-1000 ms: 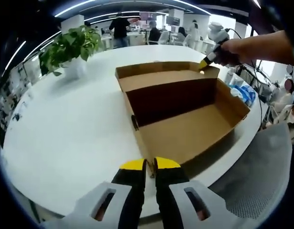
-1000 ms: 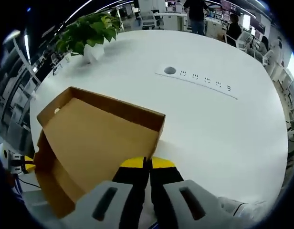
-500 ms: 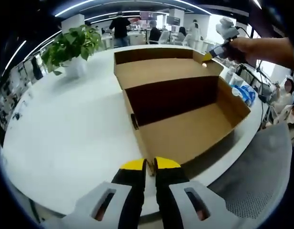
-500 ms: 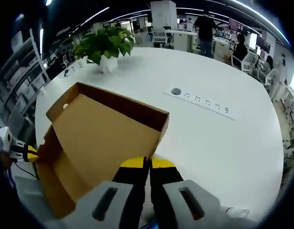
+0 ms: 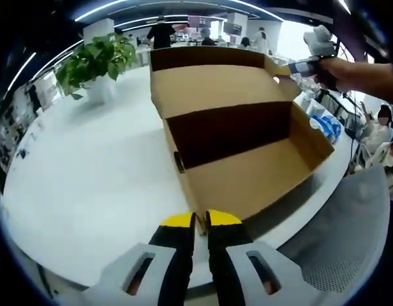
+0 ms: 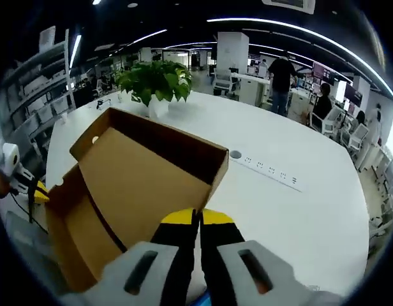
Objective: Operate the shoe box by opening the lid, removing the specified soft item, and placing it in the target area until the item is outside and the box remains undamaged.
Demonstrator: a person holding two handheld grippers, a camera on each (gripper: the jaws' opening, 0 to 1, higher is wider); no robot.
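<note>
At the centre of the left gripper view, the shoe box sits on the white round table with its lid raised steeper than a second ago, when it lay nearly flat behind the box; the opening step looks almost finished. The right gripper, at the upper right of that view, pinches the lid's far corner flap. The left gripper, at the bottom centre, has its jaws together on the box's near wall edge, steadying it. This view shows the bare cardboard floor, and no soft item can be made out. The right gripper view gives instead the lid's inner face, the potted plant at upper centre, and the table's socket strip at centre right.
</note>
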